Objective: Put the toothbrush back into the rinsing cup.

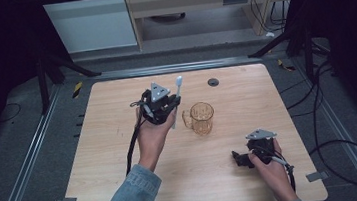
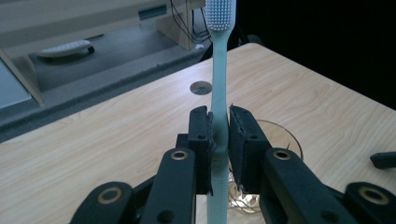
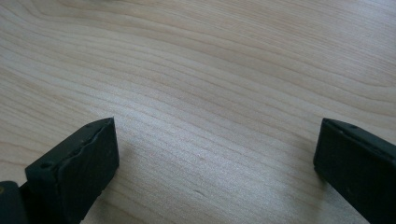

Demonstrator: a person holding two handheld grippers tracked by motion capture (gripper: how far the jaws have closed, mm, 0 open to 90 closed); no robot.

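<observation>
A pale green toothbrush (image 2: 219, 79) stands upright between the pads of my left gripper (image 2: 219, 130), which is shut on its handle; the white bristle head points up. In the high view the left gripper (image 1: 167, 104) is held above the table just left of a clear amber glass mug (image 1: 201, 118), with the toothbrush (image 1: 177, 91) sticking up past it. The mug's rim (image 2: 280, 135) shows behind the jaws. My right gripper (image 1: 240, 158) rests near the table's front right, and its jaws stand wide apart in the right gripper view (image 3: 217, 154) with bare wood between them.
The light wooden table (image 1: 121, 151) has a small round grey disc (image 1: 213, 81) near its far edge. Cables trail on the floor to the right, and cabinets (image 1: 93, 24) stand beyond the table.
</observation>
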